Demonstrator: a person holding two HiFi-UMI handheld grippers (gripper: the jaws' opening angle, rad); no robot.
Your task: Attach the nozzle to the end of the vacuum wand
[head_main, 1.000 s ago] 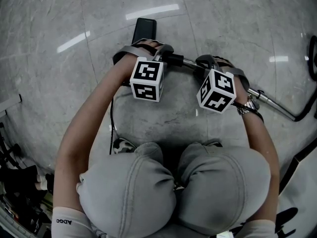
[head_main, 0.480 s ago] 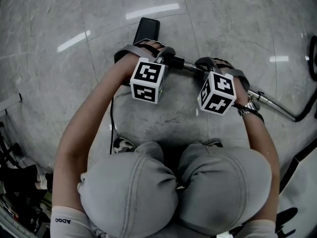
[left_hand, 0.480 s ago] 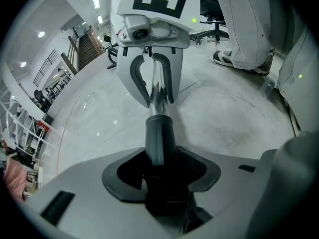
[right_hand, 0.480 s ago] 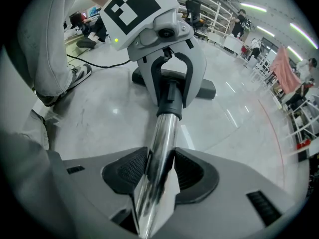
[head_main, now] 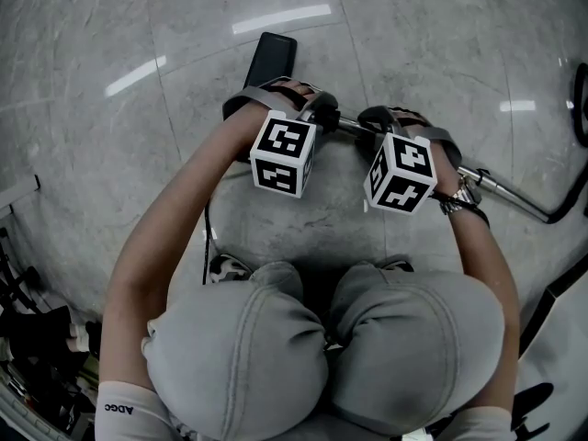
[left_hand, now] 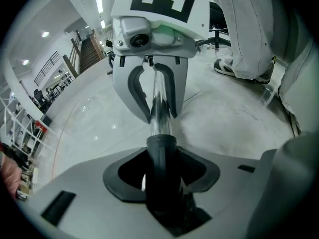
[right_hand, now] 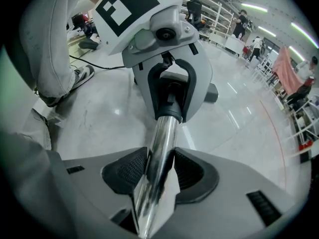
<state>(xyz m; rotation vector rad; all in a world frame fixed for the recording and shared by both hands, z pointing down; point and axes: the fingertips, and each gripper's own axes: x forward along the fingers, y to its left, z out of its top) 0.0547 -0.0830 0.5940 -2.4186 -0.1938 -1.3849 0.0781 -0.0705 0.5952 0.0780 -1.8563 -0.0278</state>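
You are holding the left gripper (left_hand: 159, 183) steeply downward, and its jaws are standing wide and closing on the black neck (left_hand: 160, 156) of the nozzle (head_main: 274, 58), which is sitting between the pads. The flat head of the nozzle is pointing away from you over the floor. To the right of it, the shiny vacuum wand (right_hand: 162, 148) is entering the collar of this neck, so the two parts are meeting between your hands. The right gripper (right_hand: 154, 183) is pinching the wand with its jaws partly spread around the metal tube. You are crouching over a glossy, veined stone floor (head_main: 138, 154) that is reflecting long ceiling lights, and your knees (head_main: 322, 356) in grey trousers are filling the lower part of the head view. A staircase (left_hand: 88, 54) is showing far behind in the left gripper view, and shelves with distant people (right_hand: 244, 16) in the right gripper view. From above, your hands and the marker cubes (head_main: 283, 152) are covering both pairs of jaws. How deep the wand is sitting in the collar I cannot tell, and its far end is bending out of the picture at the right.
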